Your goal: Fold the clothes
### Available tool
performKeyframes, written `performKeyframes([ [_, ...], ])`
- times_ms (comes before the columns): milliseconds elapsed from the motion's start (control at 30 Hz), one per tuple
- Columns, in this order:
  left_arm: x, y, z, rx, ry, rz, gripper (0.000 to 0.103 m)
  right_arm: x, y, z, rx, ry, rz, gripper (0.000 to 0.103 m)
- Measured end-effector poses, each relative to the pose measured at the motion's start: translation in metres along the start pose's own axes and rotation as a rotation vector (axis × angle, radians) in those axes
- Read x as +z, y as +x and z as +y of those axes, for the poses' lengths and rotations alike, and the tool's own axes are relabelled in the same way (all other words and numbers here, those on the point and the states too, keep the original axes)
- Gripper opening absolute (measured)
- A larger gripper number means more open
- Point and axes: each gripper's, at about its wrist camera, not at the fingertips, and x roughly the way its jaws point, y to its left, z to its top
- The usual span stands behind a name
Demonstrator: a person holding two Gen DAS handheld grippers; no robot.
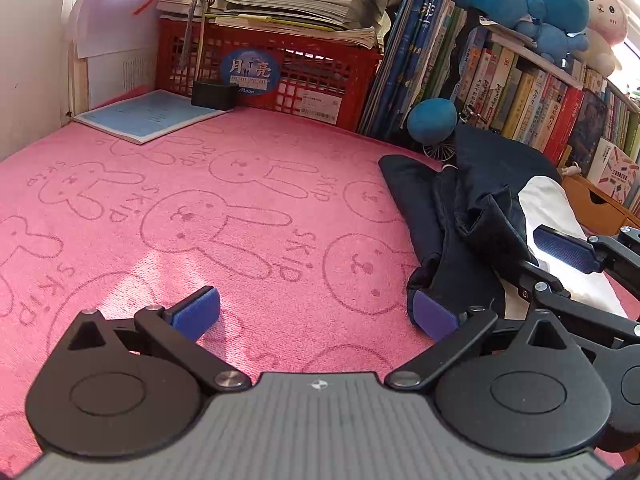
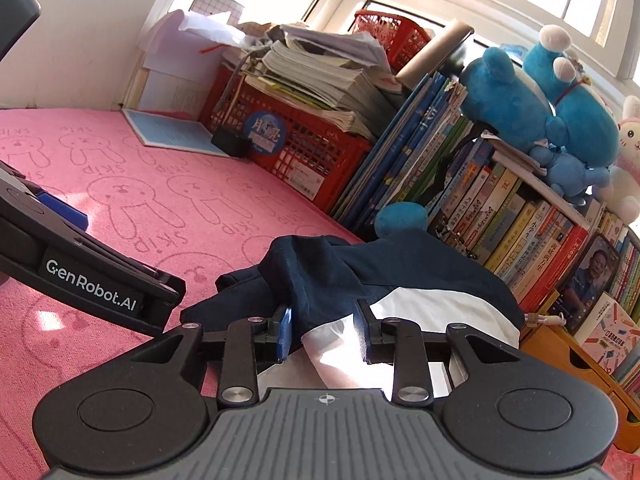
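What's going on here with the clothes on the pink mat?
A person holds a tool in each hand over a pink mat. A crumpled navy and white garment lies bunched near the bookshelf, not yet folded. The right tool sits at the garment's edge with its jaws apart, cloth between them but not pinched. The left tool is wide open, with one pad against the navy cloth.

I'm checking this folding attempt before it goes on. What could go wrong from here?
1. The navy and white garment lies bunched, not flat, so any fold may set in creases.
2. The right tool is open with cloth between its fingers; closing could pinch several layers.
3. The left tool, wide open, has one finger against the cloth and could drag it.
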Motion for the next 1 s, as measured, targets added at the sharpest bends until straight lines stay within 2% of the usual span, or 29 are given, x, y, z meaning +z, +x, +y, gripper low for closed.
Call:
performKeyframes([
  [100, 0.0, 0.0, 0.001, -0.004, -0.003, -0.001, 0.103, -0.006, 0.002, -0.004, 0.031, 0.008, 0.027, 0.041],
  [233, 0.0, -0.001, 0.003, -0.01, -0.012, -0.005, 0.103, -0.011, 0.01, -0.022, 0.013, 0.06, 0.03, 0.04],
  [267, 0.0, -0.001, 0.004, -0.014, -0.017, -0.008, 0.103, -0.01, 0.013, -0.027, 0.025, 0.082, 0.032, 0.035],
  [300, 0.0, -0.002, 0.006, -0.02, -0.025, -0.011, 0.103, -0.009, 0.016, -0.03, 0.033, 0.09, 0.032, 0.02],
  [333, 0.0, -0.002, 0.008, -0.028, -0.035, -0.015, 0.103, -0.008, 0.018, -0.029, 0.034, 0.084, 0.026, 0.01],
  [400, 0.0, -0.004, 0.012, -0.049, -0.06, -0.025, 0.103, -0.007, 0.014, -0.027, 0.014, 0.068, -0.017, 0.007],
  [500, -0.001, -0.006, 0.018, -0.076, -0.094, -0.038, 0.103, -0.005, -0.005, -0.02, -0.035, 0.023, -0.139, 0.006],
  [567, -0.001, -0.006, 0.018, -0.081, -0.102, -0.042, 0.103, -0.006, -0.013, -0.016, -0.018, -0.018, -0.166, 0.006],
  [767, -0.001, -0.007, 0.018, -0.082, -0.105, -0.044, 0.103, -0.016, -0.016, 0.004, 0.048, -0.128, -0.15, 0.006],
  [1000, -0.001, -0.007, 0.02, -0.093, -0.118, -0.049, 0.103, -0.024, -0.017, 0.018, 0.07, -0.189, -0.146, 0.006],
])
